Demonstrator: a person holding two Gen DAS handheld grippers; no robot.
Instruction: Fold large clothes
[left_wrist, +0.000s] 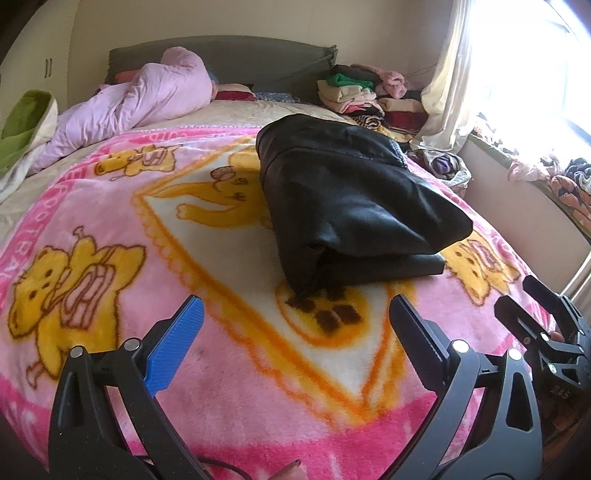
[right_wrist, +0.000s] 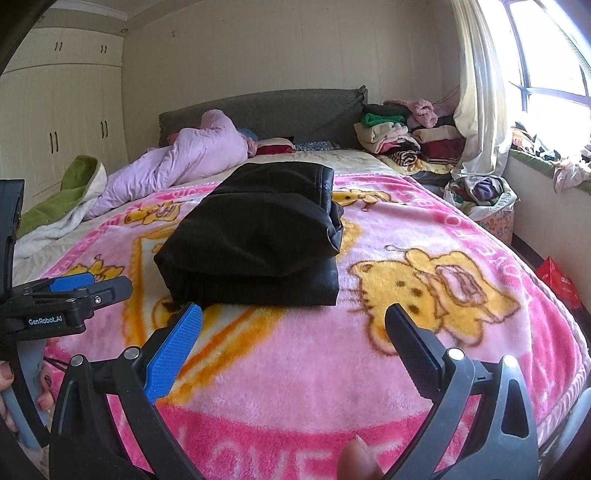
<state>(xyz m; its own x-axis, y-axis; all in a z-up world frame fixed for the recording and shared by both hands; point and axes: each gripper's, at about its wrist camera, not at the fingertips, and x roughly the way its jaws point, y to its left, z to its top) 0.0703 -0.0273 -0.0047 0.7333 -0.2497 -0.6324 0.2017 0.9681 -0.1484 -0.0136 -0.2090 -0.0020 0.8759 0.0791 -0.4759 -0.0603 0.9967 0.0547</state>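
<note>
my left gripper (left_wrist: 295, 314) sits nearest me with its jaws spread wide and empty, hovering over the pink cartoon blanket (left_wrist: 110, 229). my right gripper (right_wrist: 293, 321) is just as wide apart, holding nothing, beside it. just past both sets of fingertips the black leather garment (right_wrist: 255, 236) lies folded into a thick bundle on the blanket. further back are a lilac quilt (right_wrist: 192, 155) and a stack of folded clothes (right_wrist: 399, 136) by the headboard.
</note>
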